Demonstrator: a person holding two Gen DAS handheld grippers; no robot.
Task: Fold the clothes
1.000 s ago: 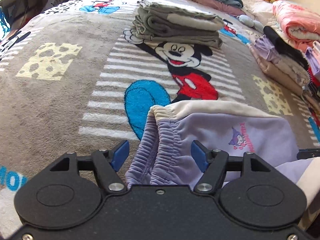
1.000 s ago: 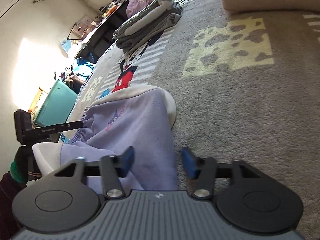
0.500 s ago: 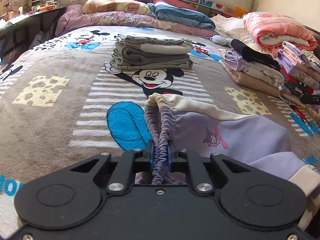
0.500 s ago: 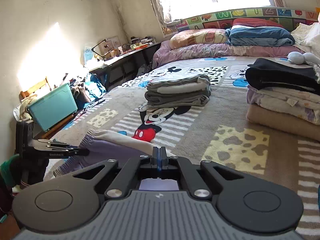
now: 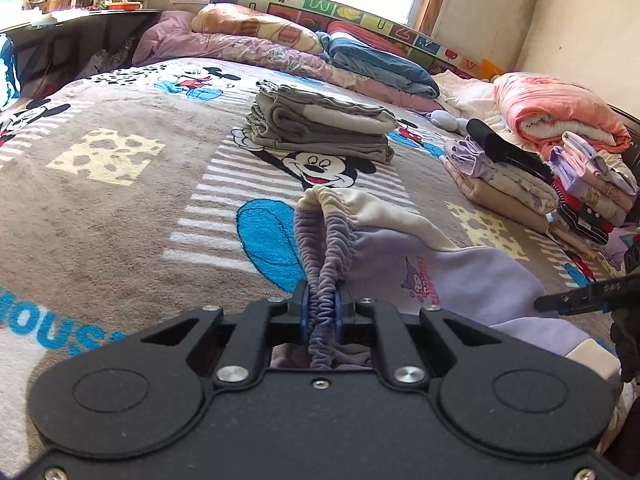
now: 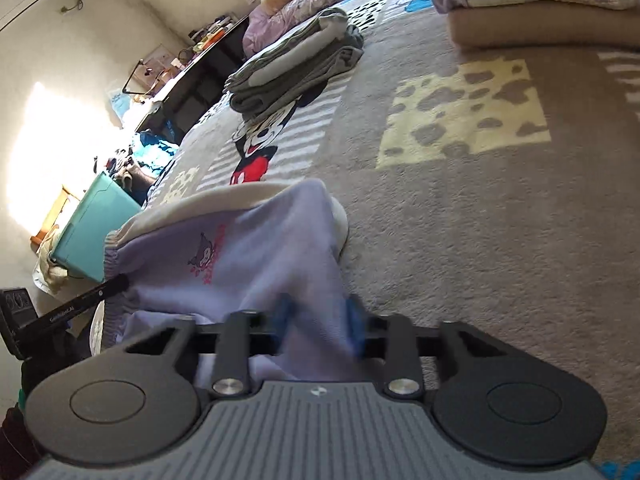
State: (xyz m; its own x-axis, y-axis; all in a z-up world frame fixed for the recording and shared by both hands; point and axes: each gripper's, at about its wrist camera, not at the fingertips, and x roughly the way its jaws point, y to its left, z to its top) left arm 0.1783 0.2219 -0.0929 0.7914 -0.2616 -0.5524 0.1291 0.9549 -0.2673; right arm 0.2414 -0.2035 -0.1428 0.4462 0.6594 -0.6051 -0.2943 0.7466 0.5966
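the left gripper [image 5: 320, 312] is clamped on the gathered elastic waistband [image 5: 326, 248] of the lilac trousers [image 5: 460, 276], its blue-padded fingers [image 5: 304, 312] pressed close with the ruched cloth bunched between them. the right gripper [image 6: 320, 316] has its blue fingers [image 6: 285, 312] standing apart and blurred, a fold of the same smooth lilac fabric lying between them – nothing pinched. the trousers [image 6: 248, 256] lie on the bed, soft jersey with a cream panel along the upper edge and a small pink-and-purple cartoon print [image 5: 418, 282] on the hip; the waistband rises in a ridge toward the left gripper. under them spreads a fuzzy brown fleece blanket [image 5: 100, 208] with white stripes, yellow cheese-like patches and a mickey mouse figure [image 5: 320, 168]. farther up the bed sits a squared stack of folded grey garments [image 5: 320, 128], and to the right a taller pile of folded lilac, beige and black clothes [image 5: 516, 184] beside a rolled pink quilt [image 5: 560, 112]. a teal plastic bin [image 6: 92, 236] stands on the floor beyond the bed edge.
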